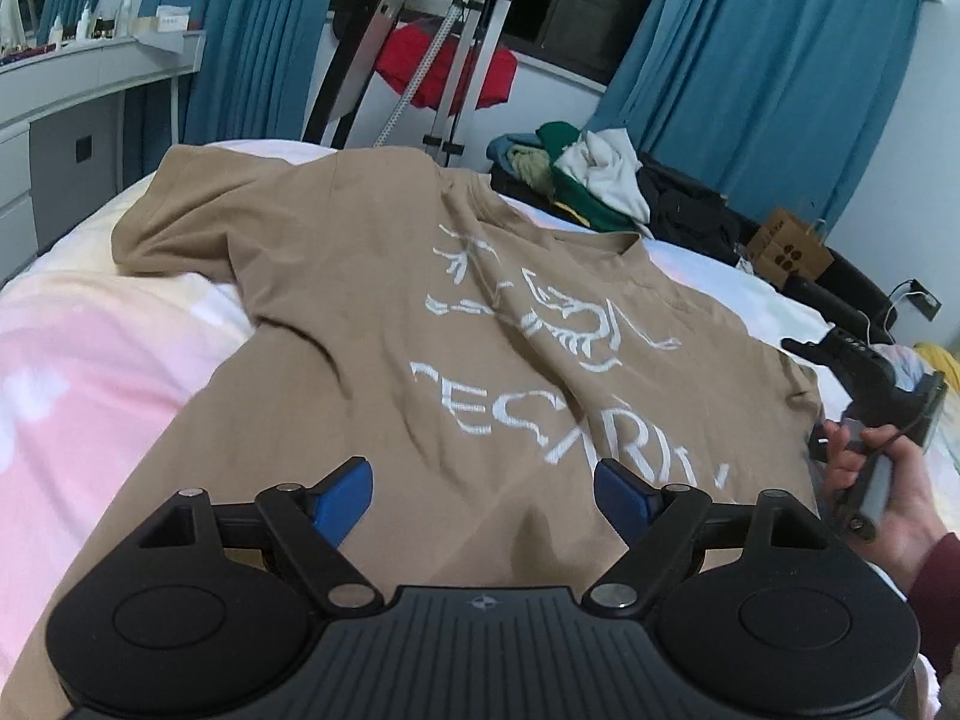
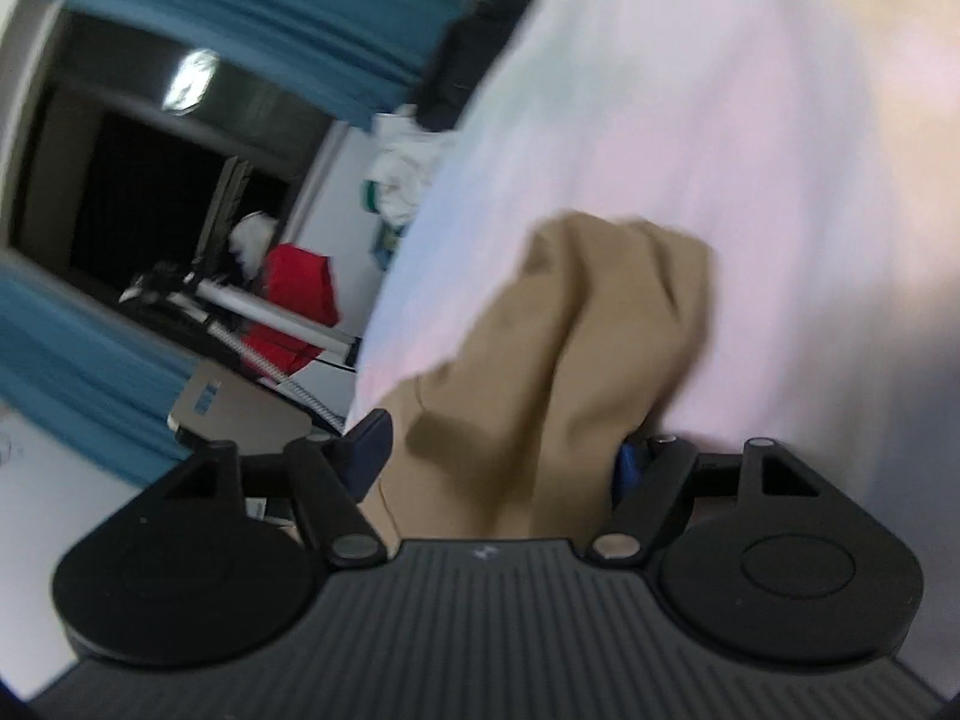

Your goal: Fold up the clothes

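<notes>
A tan T-shirt [image 1: 420, 330] with a white print lies spread flat on the pink and white bed [image 1: 90, 360]. My left gripper [image 1: 480, 474] hovers open just above the shirt's near part, with nothing between its blue pads [image 1: 345, 498]. At the shirt's right edge a hand [image 1: 888, 504] holds my right gripper [image 1: 810, 399]. In the blurred right wrist view a bunched tan sleeve of the T-shirt [image 2: 576, 330] lies between the wide-apart jaws of the right gripper [image 2: 501, 438] and drapes over the right finger [image 2: 627, 468]. The pads do not press on it.
A pile of green, white and dark clothes [image 1: 588, 180] sits at the bed's far side, beside a cardboard box [image 1: 786, 252]. A red garment [image 1: 444, 72] hangs on a metal rack behind the bed. A white desk [image 1: 60, 96] stands far left, with blue curtains [image 1: 750, 60] beyond.
</notes>
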